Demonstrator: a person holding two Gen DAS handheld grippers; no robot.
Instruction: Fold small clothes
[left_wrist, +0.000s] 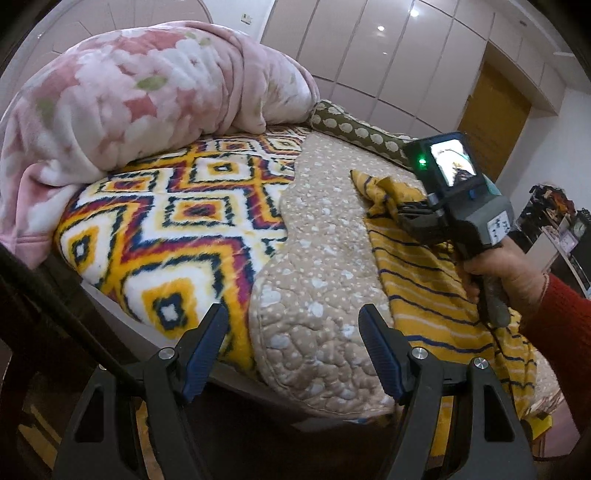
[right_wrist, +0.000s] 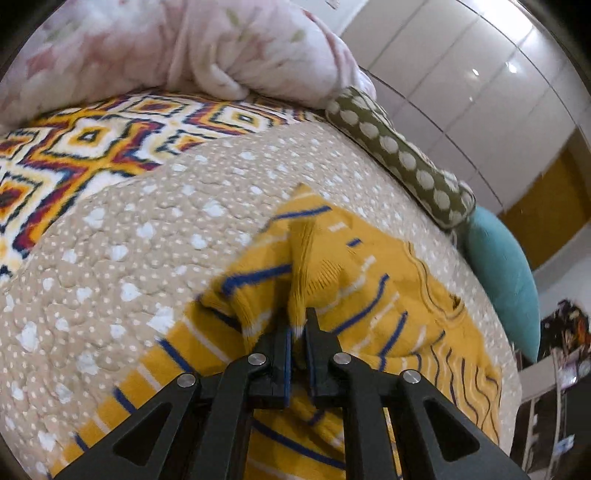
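Bedding covers the whole bed, and I stand at its near edge with tongs in both hands. My right gripper (right_wrist: 300, 328) has its jaws nearly together, pinching a raised fold of the yellow striped sweater (right_wrist: 369, 280); the knit stands up in a ridge from the pads. My left gripper (left_wrist: 293, 350) hangs with its jaws wide apart and nothing between them, above the near edge of the beige dotted quilt (left_wrist: 321, 236). The sweater lies spread on that quilt toward the bed's right side, one end hanging over the near edge. My right hand (left_wrist: 506, 273), in a red sleeve, grips the handle. Left of the quilt lies the diamond-patterned blanket (left_wrist: 177, 214); a pink floral duvet (left_wrist: 129, 88) is heaped at the far edge, an olive spotted cushion (right_wrist: 399, 155) and a teal pillow (right_wrist: 502, 277) along the right
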